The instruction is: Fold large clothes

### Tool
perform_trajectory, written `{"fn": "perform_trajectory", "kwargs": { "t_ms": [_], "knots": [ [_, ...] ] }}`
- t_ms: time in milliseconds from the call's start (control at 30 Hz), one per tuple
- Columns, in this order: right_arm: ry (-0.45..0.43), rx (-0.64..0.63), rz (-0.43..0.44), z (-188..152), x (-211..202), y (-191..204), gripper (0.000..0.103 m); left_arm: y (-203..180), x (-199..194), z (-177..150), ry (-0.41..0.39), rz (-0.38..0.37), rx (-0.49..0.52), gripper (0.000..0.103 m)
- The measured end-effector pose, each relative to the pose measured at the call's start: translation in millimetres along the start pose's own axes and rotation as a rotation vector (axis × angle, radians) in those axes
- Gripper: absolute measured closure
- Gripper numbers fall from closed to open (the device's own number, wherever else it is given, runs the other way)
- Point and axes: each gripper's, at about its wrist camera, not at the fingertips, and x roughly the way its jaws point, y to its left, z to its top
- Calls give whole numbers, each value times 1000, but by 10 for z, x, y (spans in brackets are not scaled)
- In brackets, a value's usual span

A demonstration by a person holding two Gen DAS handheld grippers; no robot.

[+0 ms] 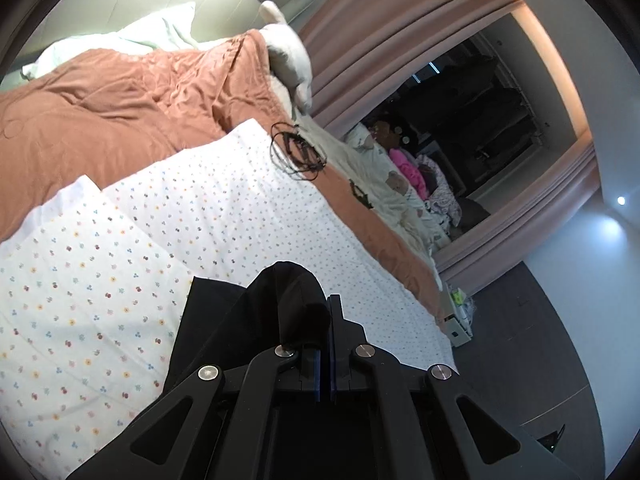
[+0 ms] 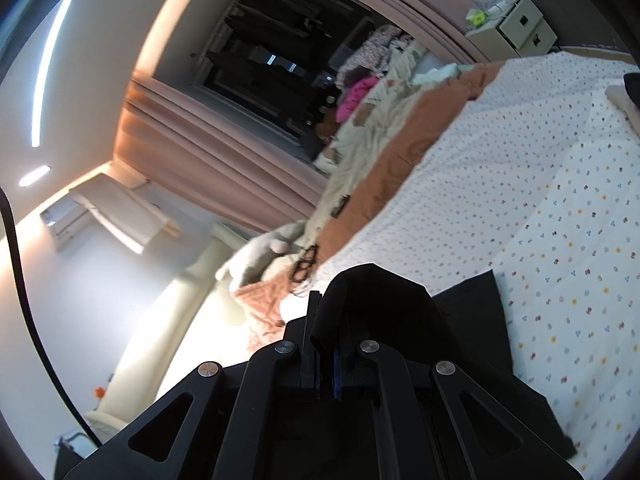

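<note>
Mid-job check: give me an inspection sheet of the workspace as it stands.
Surface: bed with a dotted white sheet.
Job's things: black garment, a bunch pinched in each tool.
Clutter: black eyeglasses, white stuffed toy, clothes pile.
Grippers: left tool and right tool both shut on the garment.
Cables: black cable at the right view's edge.
Surroundings: orange blanket, pink curtains, small drawer cabinet.

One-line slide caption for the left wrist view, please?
Left gripper shut on a bunched black garment above the floral sheet, orange duvet behind.
</note>
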Motion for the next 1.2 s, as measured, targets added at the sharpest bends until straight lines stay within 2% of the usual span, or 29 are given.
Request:
{"fn": "perform_trajectory", "kwargs": {
  "t_ms": [267,467,667,733,800,833,867,900,933,1000,1200],
  "knots": [
    [65,48,-84,-44,610,-506,98,390,831,-19,80,106,-20,101],
    [89,32,-153,37,998,-708,98,502,1314,49,114,133,-17,101],
    [79,28,-175,208,1357,-784,97,446,1772,223,132,143,22,101],
    [90,35,-217,258,1488,-834,96,465,1933,264,156,151,19,98],
    [114,26,-287,293,1607,-867,80,543,2094,286,201,167,-23,87],
    [120,21,-310,303,1634,-875,54,589,2130,288,208,164,-46,68],
    [110,17,-328,307,1622,-875,35,609,2129,287,201,162,-58,38],
    [97,15,-333,306,1595,-873,31,621,2088,291,179,165,-61,12],
    [89,11,-333,303,1561,-871,29,626,2038,310,159,169,-58,2],
    [97,10,-323,277,1479,-879,29,644,1917,320,123,173,-47,0],
    [143,-30,-381,119,1260,-910,29,756,1668,202,159,195,-4,1]
  ]
}}
